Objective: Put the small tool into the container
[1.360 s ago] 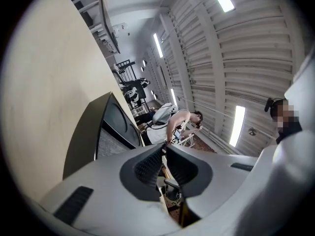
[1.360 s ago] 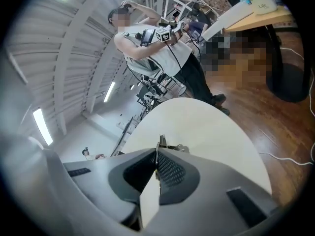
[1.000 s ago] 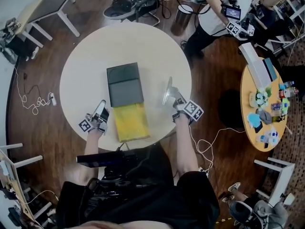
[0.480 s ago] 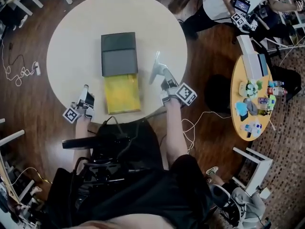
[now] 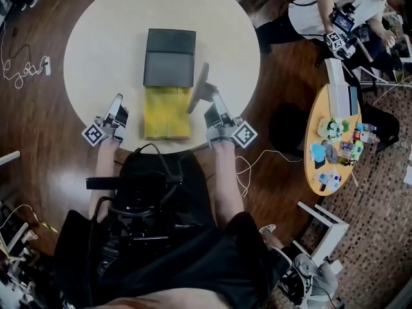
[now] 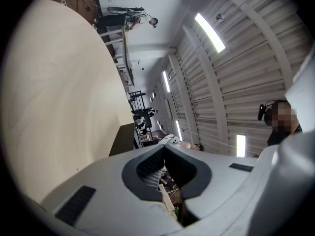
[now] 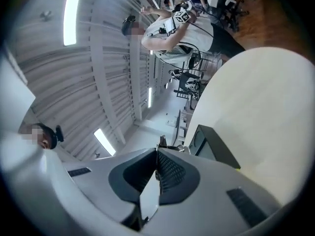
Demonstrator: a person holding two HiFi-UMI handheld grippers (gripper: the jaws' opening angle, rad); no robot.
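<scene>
A dark grey box (image 5: 169,58) lies in the middle of the round white table (image 5: 96,50), and a flat yellow piece (image 5: 166,112) adjoins its near edge. My right gripper (image 5: 210,105) is shut on a thin flat grey tool (image 5: 198,85), which slants up over the box's near right corner. The right gripper view shows that tool (image 7: 149,196) pinched edge-on in the right gripper (image 7: 157,154), with the box (image 7: 215,150) ahead to the right. My left gripper (image 5: 118,103) rests shut and empty at the table's near left edge; the left gripper (image 6: 165,149) points across the tabletop (image 6: 59,107).
A smaller round yellow table (image 5: 322,118) bearing several small items stands to the right. A person (image 5: 322,8) with grippers stands at the far right. Cables (image 5: 26,66) lie on the wooden floor at the left. A white stool (image 5: 322,227) is near right.
My right gripper has risen and come left toward the box with the tool in it. The left gripper drew back to the table's near edge, then kept still. The head view shifted.
</scene>
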